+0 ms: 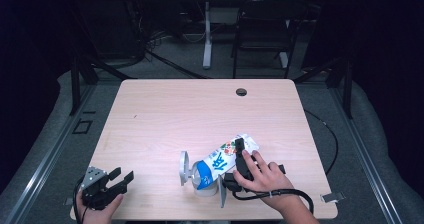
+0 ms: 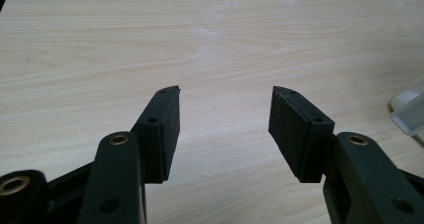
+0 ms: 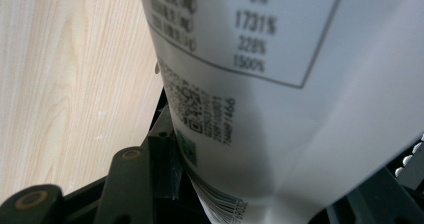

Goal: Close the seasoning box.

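**Milk carton tipped over a clear cup**

The milk carton (image 1: 225, 158) sits just right of centre in the lower part of the high view, lying at a slant: its gabled top points to the upper right, its blue-and-white base dips to the lower left. That low end hangs over a clear plastic cup (image 1: 200, 180) standing on the worktop (image 1: 200, 109), which reads as a pouring pose, though no liquid can be seen. The right tool (image 1: 239, 156) grips the carton across its body, and the person's right hand (image 1: 262, 176) wraps the handle from the lower right. In the right gripper view the carton's white panel (image 3: 280, 84), with a nutrition table and barcode, lies between the jaws, pressed against the left one; the jaws stand fairly wide because the carton is broad. A grip at mid-body probably keeps the tilt under control.

The left tool (image 1: 122, 179) waits at the lower left of the high view, well apart from the carton, held by the left hand (image 1: 97, 206). Its jaws stand wide with nothing but bare wood between them in the left gripper view (image 2: 222, 124), where a clear edge, possibly the cup (image 2: 410, 111), shows at the right margin. It seems parked, leaving the pour to one hand.
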Tool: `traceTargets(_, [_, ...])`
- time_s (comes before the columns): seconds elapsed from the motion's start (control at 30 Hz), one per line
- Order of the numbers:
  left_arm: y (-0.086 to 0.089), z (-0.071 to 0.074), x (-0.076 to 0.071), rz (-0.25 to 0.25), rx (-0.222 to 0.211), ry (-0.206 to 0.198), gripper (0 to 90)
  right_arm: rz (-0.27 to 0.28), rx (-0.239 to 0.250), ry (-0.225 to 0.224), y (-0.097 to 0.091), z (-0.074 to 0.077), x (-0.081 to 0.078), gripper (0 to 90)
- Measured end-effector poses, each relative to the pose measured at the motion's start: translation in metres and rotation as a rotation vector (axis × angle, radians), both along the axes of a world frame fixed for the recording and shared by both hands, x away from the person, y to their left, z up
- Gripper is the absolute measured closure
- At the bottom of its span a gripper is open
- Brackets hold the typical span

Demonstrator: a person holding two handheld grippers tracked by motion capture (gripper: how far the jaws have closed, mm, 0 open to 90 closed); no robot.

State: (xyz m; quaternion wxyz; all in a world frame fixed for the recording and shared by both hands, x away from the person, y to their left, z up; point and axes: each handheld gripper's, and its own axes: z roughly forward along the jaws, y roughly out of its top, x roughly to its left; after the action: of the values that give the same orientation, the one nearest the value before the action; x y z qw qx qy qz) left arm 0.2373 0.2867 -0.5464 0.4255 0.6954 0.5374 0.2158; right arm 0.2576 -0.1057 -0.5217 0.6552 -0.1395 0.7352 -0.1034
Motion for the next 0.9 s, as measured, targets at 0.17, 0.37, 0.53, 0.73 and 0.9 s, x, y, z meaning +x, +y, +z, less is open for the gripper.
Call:
traceTargets(0.17, [-0.0001,0.0000,-0.0001,0.001,0.001,0.000,46.5,0.000,-0.002,-0.002,0.0000,0.0001,-0.0003,48.5])
traceTargets(0.37, [0.0000,0.0000,0.0000,0.001,0.000,-0.003,46.5,0.001,-0.003,-0.003,-0.0001,0.0003,-0.0004,48.9])
traceTargets(0.53, [0.0000,0.0001,0.0000,0.001,0.002,-0.001,46.5,0.001,-0.003,-0.003,-0.0002,0.0003,-0.0005,49.2])
traceTargets(0.73, [0.0001,0.0001,0.0000,0.002,0.002,-0.001,46.5,0.002,-0.005,-0.005,0.0000,0.0004,-0.0005,49.6])
traceTargets(0.9, [0.0005,-0.0002,0.0001,0.002,0.001,0.001,46.5,0.002,-0.004,-0.006,0.0000,0.0006,-0.0006,49.7])
